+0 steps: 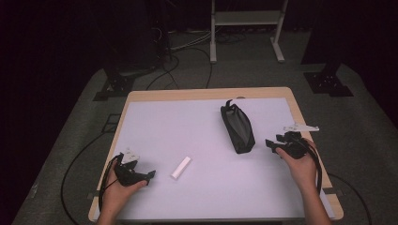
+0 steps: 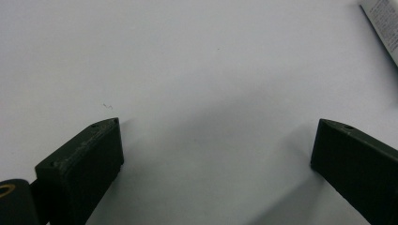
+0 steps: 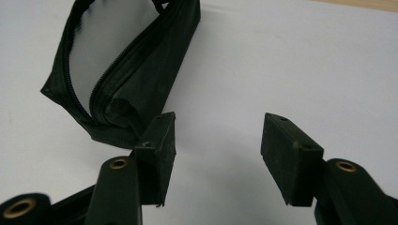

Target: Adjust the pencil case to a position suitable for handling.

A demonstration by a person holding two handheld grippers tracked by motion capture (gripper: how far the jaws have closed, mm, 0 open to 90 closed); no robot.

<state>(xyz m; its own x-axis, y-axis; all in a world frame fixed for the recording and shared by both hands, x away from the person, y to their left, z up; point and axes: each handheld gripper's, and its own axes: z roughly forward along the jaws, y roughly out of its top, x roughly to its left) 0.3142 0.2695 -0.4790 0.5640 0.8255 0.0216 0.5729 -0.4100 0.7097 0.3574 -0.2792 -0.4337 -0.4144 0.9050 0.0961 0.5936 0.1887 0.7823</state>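
Observation:
A black zippered pouch (image 1: 238, 127) lies unzipped on the white table mat, right of centre; its open mouth and zipper (image 3: 117, 70) fill the upper left of the right gripper view. My right gripper (image 1: 271, 145) hovers just right of the pouch's near end, jaws open with bare mat between them (image 3: 218, 140). A small white tube (image 1: 181, 167) lies on the mat at lower centre-left, and its end (image 2: 382, 23) peeks in at the top right corner of the left gripper view. My left gripper (image 1: 150, 176) rests left of the tube, jaws wide open (image 2: 216, 150) over bare mat.
The white mat (image 1: 197, 122) covers a wooden table (image 1: 206, 93) with edges near both hands. Beyond the table are cables on the grey floor (image 1: 187, 51) and a white stand's legs (image 1: 246, 33).

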